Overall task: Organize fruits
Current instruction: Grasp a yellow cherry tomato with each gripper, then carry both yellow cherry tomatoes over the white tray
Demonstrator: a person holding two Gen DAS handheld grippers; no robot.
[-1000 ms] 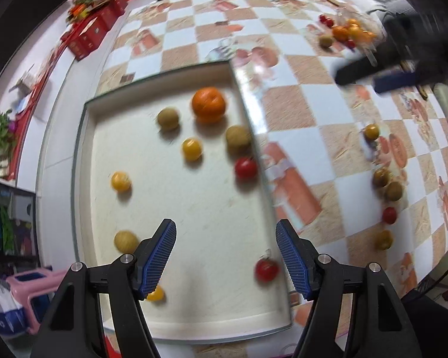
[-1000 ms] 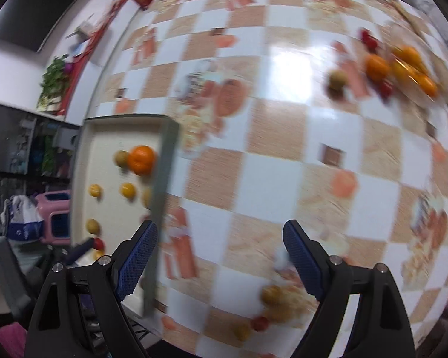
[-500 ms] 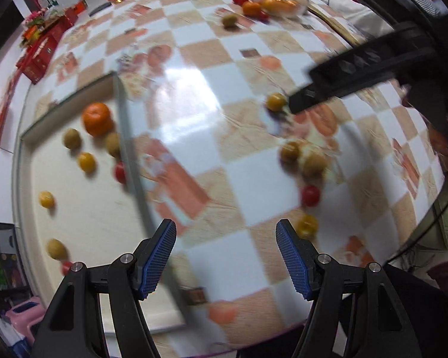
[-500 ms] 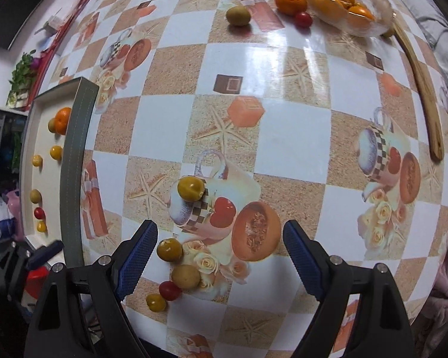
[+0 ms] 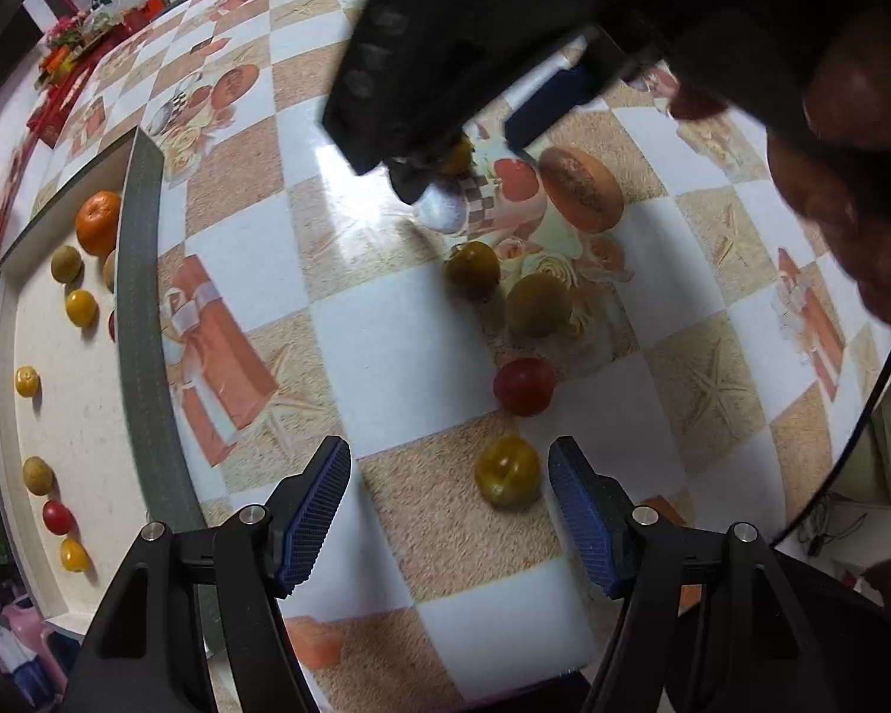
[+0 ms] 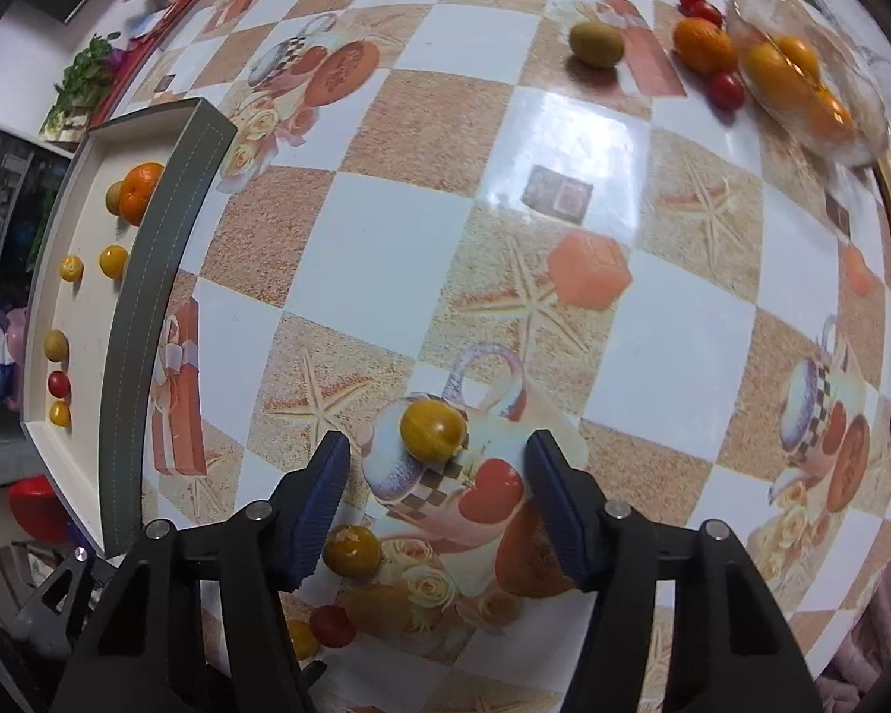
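yellow fruit (image 6: 433, 430) between closing right tool (image 6: 436, 496)

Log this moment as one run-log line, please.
right gripper: closing, round yellow-green fruit between pads, ungripped | left gripper: open over lobed yellow fruit | white tray: partly filled

Peach-and-white chequered tablecloth (image 6: 386, 226), yellow plum (image 6: 432, 430), red tomato (image 5: 524, 386), orange mandarin (image 6: 139, 192), blue-padded claws.
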